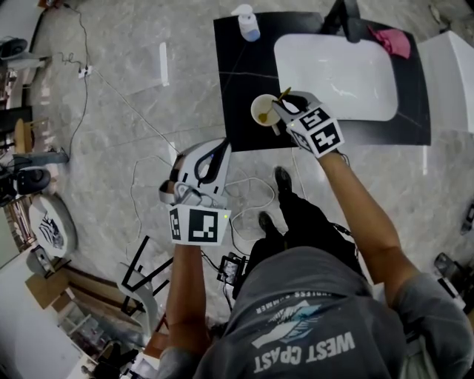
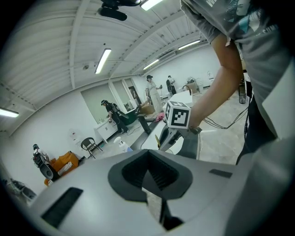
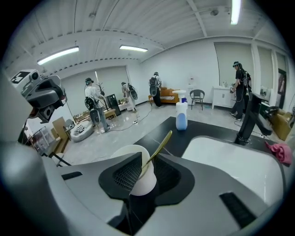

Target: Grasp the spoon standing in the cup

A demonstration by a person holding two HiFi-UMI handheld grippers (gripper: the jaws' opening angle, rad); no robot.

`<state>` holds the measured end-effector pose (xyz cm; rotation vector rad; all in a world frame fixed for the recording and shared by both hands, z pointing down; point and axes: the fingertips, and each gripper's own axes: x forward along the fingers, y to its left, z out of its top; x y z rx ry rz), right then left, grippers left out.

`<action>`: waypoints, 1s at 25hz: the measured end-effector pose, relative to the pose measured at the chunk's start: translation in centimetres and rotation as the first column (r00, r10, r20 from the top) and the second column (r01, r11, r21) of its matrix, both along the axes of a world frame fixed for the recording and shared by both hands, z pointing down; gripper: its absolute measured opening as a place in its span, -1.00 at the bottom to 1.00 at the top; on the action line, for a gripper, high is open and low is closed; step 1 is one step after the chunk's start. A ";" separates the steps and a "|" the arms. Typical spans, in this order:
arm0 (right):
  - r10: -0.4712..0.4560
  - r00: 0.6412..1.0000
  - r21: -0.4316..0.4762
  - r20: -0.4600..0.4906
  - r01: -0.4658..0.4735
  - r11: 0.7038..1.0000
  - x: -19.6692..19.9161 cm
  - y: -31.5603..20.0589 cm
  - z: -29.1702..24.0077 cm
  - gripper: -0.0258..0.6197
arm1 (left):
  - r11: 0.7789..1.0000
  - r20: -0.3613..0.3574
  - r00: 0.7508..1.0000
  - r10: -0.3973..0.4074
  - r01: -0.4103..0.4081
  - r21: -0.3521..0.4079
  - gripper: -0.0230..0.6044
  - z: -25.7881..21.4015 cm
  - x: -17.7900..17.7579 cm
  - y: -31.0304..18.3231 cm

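Observation:
A white cup (image 1: pixel 264 109) stands at the front edge of the black counter (image 1: pixel 235 66), and a gold spoon (image 1: pixel 284 94) leans out of it to the right. My right gripper (image 1: pixel 284 109) hangs at the cup's right rim. In the right gripper view the spoon (image 3: pixel 160 143) handle rises between the two pads above the cup (image 3: pixel 138 173). A gap shows on both sides of the handle, so the right gripper (image 3: pixel 145 171) is open. My left gripper (image 1: pixel 213 155) is over the floor, well short of the counter. In its own view the left gripper (image 2: pixel 150 173) is shut on nothing.
A blue spray bottle (image 1: pixel 249 22) stands at the counter's far left corner. A white basin (image 1: pixel 337 74) with a dark faucet (image 1: pixel 346 16) fills the counter's right side, and a pink cloth (image 1: pixel 392 41) lies beyond it. Cables run over the floor (image 1: pixel 111 133). Several people stand far off.

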<state>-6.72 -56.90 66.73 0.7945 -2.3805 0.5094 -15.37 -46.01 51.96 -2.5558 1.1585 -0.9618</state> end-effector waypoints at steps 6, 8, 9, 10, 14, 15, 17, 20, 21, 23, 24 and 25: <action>-0.013 1.000 0.025 0.001 0.013 1.000 -0.4 -0.1 -0.8 -0.73 | 1.000 0.000 1.000 -0.009 0.009 0.002 -0.92 -0.2 -0.4 0.3; -0.018 1.000 0.038 0.014 0.017 0.999 -0.7 0.1 -1.6 -0.78 | 1.000 -0.003 1.000 -0.012 0.012 0.007 -0.92 -0.4 -0.5 0.6; -0.021 1.000 0.047 0.016 0.021 0.999 -0.9 0.2 -2.0 -0.80 | 1.000 -0.004 1.000 -0.013 0.013 0.011 -0.92 -0.6 -0.6 0.7; -0.026 1.000 0.057 0.016 0.025 0.998 -1.0 0.3 -2.5 -0.81 | 1.000 -0.004 1.000 -0.013 0.013 0.016 -0.92 -0.8 -0.7 0.9; -0.038 0.999 0.097 0.022 0.035 0.995 -1.5 0.9 -4.6 -0.81 | 0.999 -0.006 1.000 -0.014 0.014 0.037 -0.92 -1.9 -0.8 1.6; -0.039 0.999 0.112 0.020 0.037 0.993 -1.5 1.0 -5.1 -0.81 | 0.999 -0.008 1.000 -0.015 0.016 0.043 -0.92 -2.1 -0.9 1.8; -0.043 0.999 0.147 0.015 0.040 0.988 -1.6 1.5 -6.4 -0.81 | 0.998 -0.011 1.000 -0.017 0.018 0.056 -0.92 -2.7 -1.0 2.4; -0.051 0.999 0.205 -0.001 0.050 0.977 -1.7 2.5 -8.6 -0.81 | 0.997 -0.017 1.000 -0.020 0.021 0.076 -0.92 -3.7 -1.4 3.5; -0.055 0.998 0.225 -0.008 0.055 0.973 -1.7 3.0 -9.4 -0.82 | 0.996 -0.019 1.000 -0.021 0.022 0.082 -0.92 -4.0 -1.5 4.0; -0.063 0.998 0.268 -0.025 0.067 0.961 -1.6 3.9 -11.0 -0.82 | 0.995 -0.025 0.999 -0.022 0.025 0.099 -0.92 -4.9 -1.6 4.8; -0.067 0.997 0.290 -0.033 0.074 0.954 -1.6 4.4 -11.8 -0.81 | 0.994 -0.027 0.999 -0.022 0.025 0.109 -0.92 -5.4 -1.7 5.2; -0.071 0.997 0.313 -0.041 0.081 0.946 -1.6 4.9 -12.7 -0.82 | 0.993 -0.029 0.999 -0.022 0.026 0.119 -0.92 -5.9 -1.8 5.6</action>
